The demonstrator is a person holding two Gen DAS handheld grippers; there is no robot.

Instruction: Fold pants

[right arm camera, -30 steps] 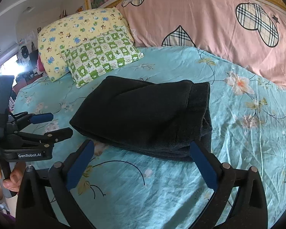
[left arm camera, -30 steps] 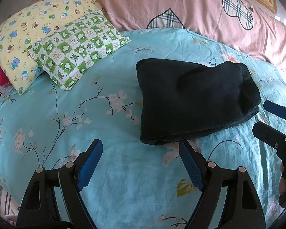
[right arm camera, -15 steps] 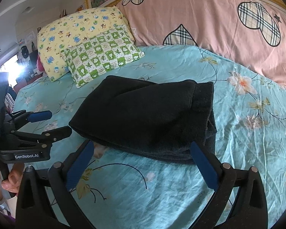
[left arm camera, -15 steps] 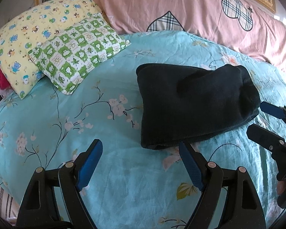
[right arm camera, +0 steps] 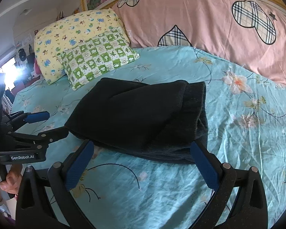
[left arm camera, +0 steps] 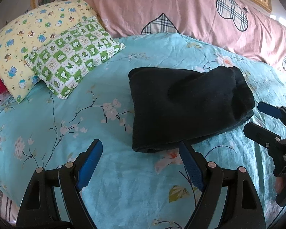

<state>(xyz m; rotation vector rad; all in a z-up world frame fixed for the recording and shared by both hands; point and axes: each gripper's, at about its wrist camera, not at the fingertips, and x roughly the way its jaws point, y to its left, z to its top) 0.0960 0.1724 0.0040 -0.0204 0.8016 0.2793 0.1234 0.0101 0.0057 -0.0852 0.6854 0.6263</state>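
The black pants (left arm camera: 186, 105) lie folded into a thick rectangular bundle on the turquoise flowered bed sheet (left arm camera: 70, 126); they also show in the right wrist view (right arm camera: 139, 118). My left gripper (left arm camera: 140, 147) is open and empty, just short of the bundle's near left corner; it also shows in the right wrist view (right arm camera: 47, 122). My right gripper (right arm camera: 143, 145) is open and empty, its fingers spread along the bundle's near edge; it also shows in the left wrist view (left arm camera: 257, 118), beside the bundle's right end.
A green checked pillow (left arm camera: 74, 55) leans on a yellow cartoon pillow (left arm camera: 28, 43) at the back left. A pink quilt with plaid hearts (left arm camera: 190, 9) runs along the headboard. The bed edge drops off at the lower left (left arm camera: 5, 206).
Both grippers have drifted slightly; the bundle sits a little lower and nearer the fingers in both views. The pants have not moved on the sheet.
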